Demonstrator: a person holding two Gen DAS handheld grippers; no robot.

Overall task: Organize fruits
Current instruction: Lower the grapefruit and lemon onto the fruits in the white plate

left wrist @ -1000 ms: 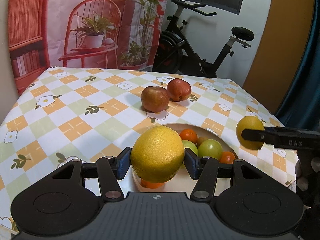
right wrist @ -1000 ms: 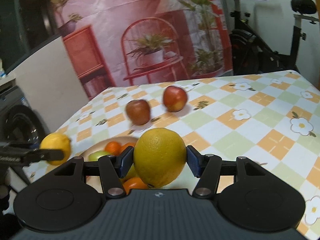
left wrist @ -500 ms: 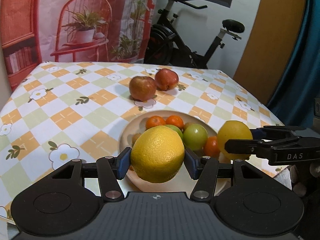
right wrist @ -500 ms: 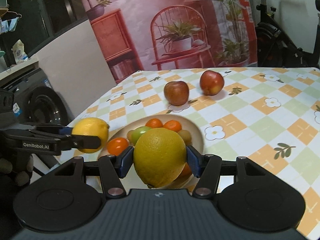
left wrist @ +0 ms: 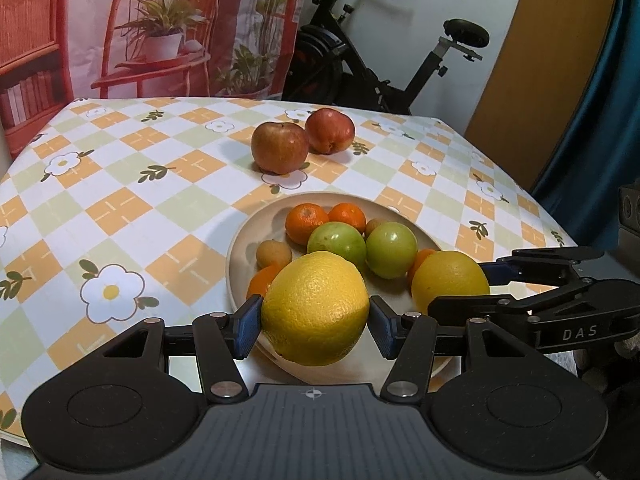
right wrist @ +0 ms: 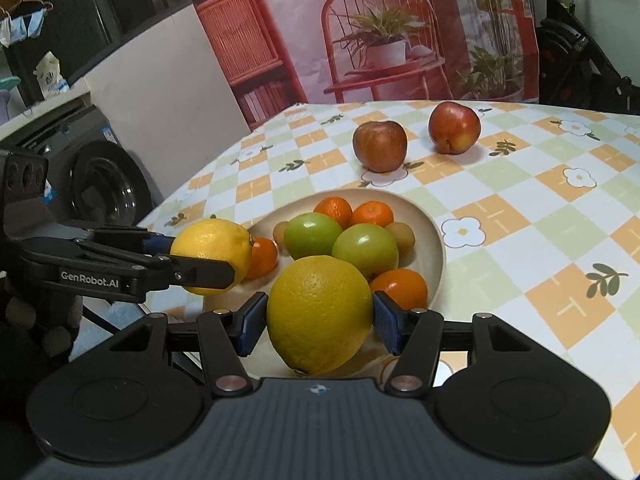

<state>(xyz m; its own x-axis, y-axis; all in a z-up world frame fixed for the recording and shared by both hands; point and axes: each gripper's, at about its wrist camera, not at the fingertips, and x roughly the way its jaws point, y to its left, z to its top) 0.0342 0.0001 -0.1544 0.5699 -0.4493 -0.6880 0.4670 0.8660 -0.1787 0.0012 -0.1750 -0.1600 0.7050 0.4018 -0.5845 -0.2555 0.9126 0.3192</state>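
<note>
The left gripper and right gripper are each clamping a yellow citrus (partly spread jaws), now hanging over the plate of fruit after closing in from either side; release looks imminent.

Home room: exercise bike, washing machine, floral tablecloth, printed backdrop.
</note>
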